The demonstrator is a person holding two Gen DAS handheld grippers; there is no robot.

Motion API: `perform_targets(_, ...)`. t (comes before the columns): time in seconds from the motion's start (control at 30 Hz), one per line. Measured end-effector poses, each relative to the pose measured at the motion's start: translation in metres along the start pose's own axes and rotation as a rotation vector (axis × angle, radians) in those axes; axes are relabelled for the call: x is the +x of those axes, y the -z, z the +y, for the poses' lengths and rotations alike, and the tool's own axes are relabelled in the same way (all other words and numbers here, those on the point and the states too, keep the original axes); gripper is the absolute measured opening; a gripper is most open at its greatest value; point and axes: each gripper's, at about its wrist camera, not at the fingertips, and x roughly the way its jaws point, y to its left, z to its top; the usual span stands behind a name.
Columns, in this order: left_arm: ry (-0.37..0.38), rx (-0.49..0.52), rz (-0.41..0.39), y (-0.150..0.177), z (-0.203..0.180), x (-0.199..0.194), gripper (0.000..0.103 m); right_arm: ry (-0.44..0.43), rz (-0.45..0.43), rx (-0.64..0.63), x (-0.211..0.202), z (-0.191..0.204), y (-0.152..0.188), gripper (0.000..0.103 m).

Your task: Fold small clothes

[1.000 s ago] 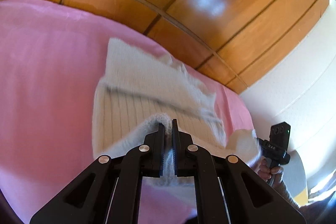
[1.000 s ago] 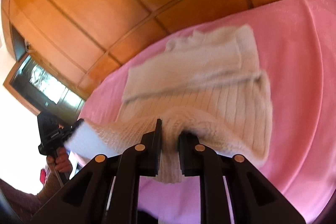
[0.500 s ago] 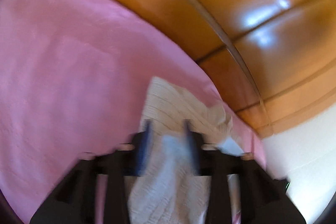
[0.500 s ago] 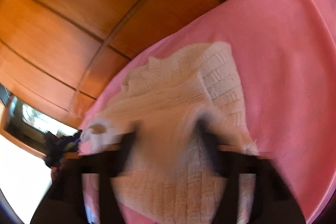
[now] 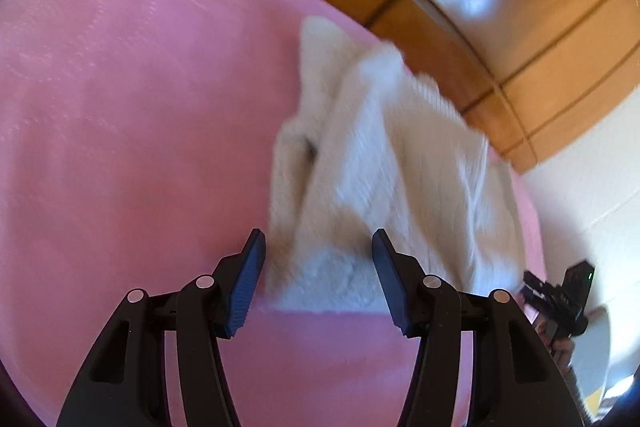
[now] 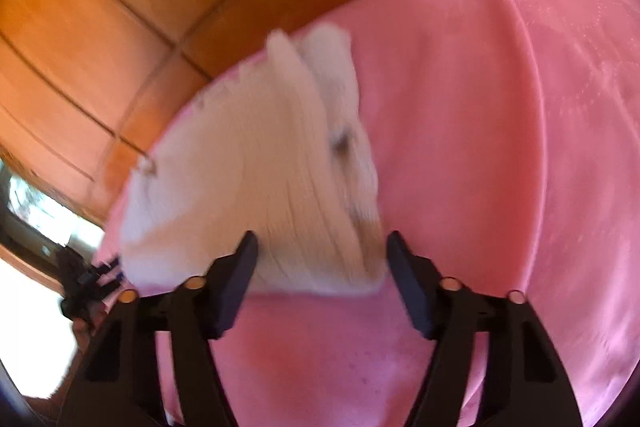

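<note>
A pink bedspread (image 5: 120,127) covers the bed. Behind the bedspread rises glossy orange wood panelling (image 6: 100,7); a white wall (image 5: 592,167) adjoins the panelling.

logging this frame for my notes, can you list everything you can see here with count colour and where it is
knitted sweater: 1, cream white, folded, lying on the pink cover just ahead of both grippers; blurred
bed cover: 1, pink, spread under the sweater and filling most of both views
wood panelling: orange-brown panels with dark seams, behind the far edge of the cover
wall: white, at the right of the left wrist view
window: 1, bright, dark frame, at the left edge of the right wrist view
left gripper: 1, black with blue pads, jaws open, at the sweater's near edge
right gripper: 1, black, jaws open, at the sweater's near edge
</note>
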Motion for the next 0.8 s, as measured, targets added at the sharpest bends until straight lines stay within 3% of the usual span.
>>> perform_targets(0.03,-0.018,0.023,0.019,0.001,-0.004,0.005,0.039,0.018,0.003,-0.007,0.004,0.002,0.002,0.041)
perform_targets(0.07,-0.063,0.043,0.029,0.001,-0.007,0.008,0.024,0.028,0.002,-0.007,0.003,0.004,0.005,0.024)
perform_targets(0.13,-0.085,0.057,0.020,0.003,-0.010,0.005,0.011,0.016,-0.016,0.015,-0.003,0.007,0.005,0.016)
perform_targets(0.27,-0.065,0.073,-0.017,0.005,-0.014,-0.014,0.007,-0.023,-0.066,0.021,-0.029,0.009,0.007,0.006)
perform_targets(0.37,-0.028,0.068,-0.031,0.016,-0.018,-0.036,0.004,-0.045,-0.081,0.030,-0.054,0.005,0.019,0.004)
perform_targets(0.53,-0.041,0.068,-0.028,0.053,-0.014,-0.054,0.003,0.007,-0.076,0.036,-0.072,-0.003,0.045,0.000)
perform_targets(0.63,-0.044,0.066,-0.021,0.059,-0.014,-0.061,0.000,0.049,-0.074,-0.015,-0.078,0.004,0.047,0.000)
perform_targets(0.67,-0.072,0.075,-0.022,0.056,-0.014,-0.060,0.000,0.067,-0.080,-0.028,-0.079,0.005,0.045,0.007)
perform_targets(0.7,-0.116,0.070,-0.039,0.051,-0.011,-0.060,0.000,0.069,-0.087,-0.025,-0.080,0.004,0.042,0.048)
perform_targets(0.73,-0.111,0.059,-0.049,0.051,-0.008,-0.061,0.000,0.063,-0.113,-0.014,-0.080,0.004,0.037,0.068)
perform_targets(0.77,-0.099,0.034,-0.063,0.045,-0.005,-0.061,0.000,0.062,-0.140,-0.020,-0.078,0.007,0.032,0.072)
perform_targets(0.8,-0.102,0.022,-0.074,0.042,-0.004,-0.063,0.003,0.062,-0.137,-0.034,-0.074,0.010,0.027,0.068)
